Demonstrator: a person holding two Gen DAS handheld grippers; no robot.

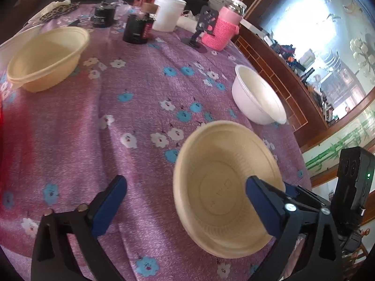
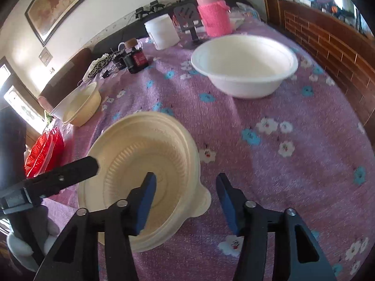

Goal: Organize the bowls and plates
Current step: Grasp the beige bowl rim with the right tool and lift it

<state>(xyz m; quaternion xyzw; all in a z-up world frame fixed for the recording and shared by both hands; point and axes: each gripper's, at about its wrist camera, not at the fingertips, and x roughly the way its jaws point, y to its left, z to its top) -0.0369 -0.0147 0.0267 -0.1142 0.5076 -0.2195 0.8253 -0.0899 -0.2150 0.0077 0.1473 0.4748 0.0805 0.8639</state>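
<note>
A beige bowl (image 1: pixel 225 187) (image 2: pixel 143 173) sits on the purple flowered tablecloth (image 1: pixel 131 121) near the front. My left gripper (image 1: pixel 185 194) is open, its right finger inside the bowl and its left finger outside on the cloth. My right gripper (image 2: pixel 186 199) is open and straddles the bowl's near right rim, left finger inside. The left gripper's finger (image 2: pixel 70 171) shows at the bowl's left rim. A white bowl (image 1: pixel 257 96) (image 2: pixel 243 65) stands farther right. Another beige bowl (image 1: pixel 46 58) (image 2: pixel 80 107) stands at the far left.
Red plates (image 2: pixel 44 152) lie at the table's left edge. At the back stand a pink-sleeved bottle (image 1: pixel 222 28) (image 2: pixel 213 14), a white tub (image 1: pixel 167 11) (image 2: pixel 161 31), dark jars (image 1: pixel 137 28) and a black stand (image 1: pixel 201 30). A wooden cabinet (image 1: pixel 281 75) borders the right.
</note>
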